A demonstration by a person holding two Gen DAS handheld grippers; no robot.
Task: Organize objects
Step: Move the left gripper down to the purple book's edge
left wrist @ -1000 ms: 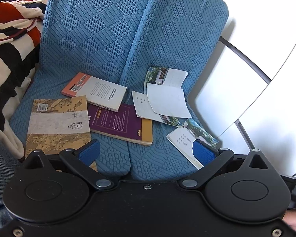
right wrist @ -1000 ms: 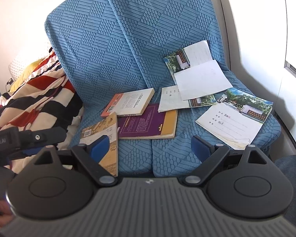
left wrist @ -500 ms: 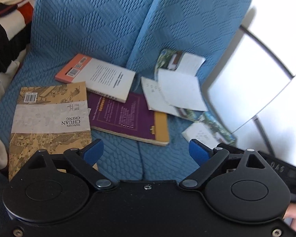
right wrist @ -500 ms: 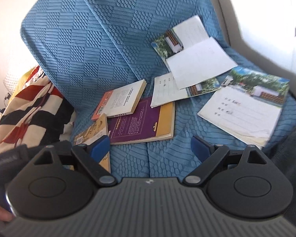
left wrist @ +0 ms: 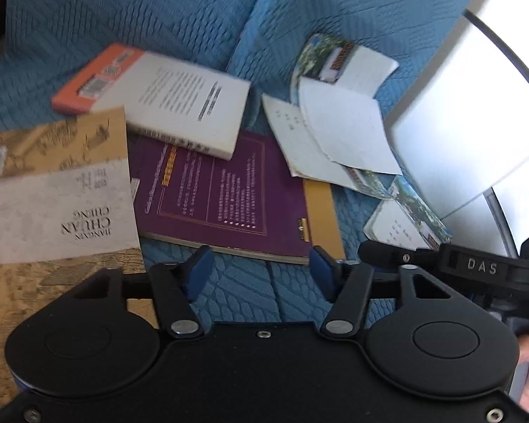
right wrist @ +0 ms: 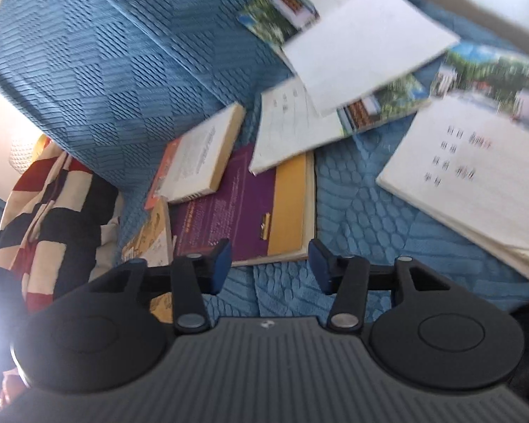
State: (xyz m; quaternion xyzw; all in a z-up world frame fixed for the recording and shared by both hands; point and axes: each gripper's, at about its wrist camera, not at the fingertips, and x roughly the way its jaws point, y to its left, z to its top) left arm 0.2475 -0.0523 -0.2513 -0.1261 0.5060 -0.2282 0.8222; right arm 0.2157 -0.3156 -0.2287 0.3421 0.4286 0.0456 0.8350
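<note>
Nothing looks sorted yet: books and booklets lie scattered; left gripper (left wrist: 261,269) and right gripper (right wrist: 269,262) just half-closed, empty.

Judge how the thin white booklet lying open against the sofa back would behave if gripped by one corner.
The open booklet looks thin and soft-covered, so it would probably droop and flap. Its loose page already lifts, so it may fan open. It overlaps another booklet, which might drag along.

"HANGXIN CHUAN CHENG" upside down on tan book (left wrist: 53,190), "DAS" on the right claw (left wrist: 483,268)
</note>
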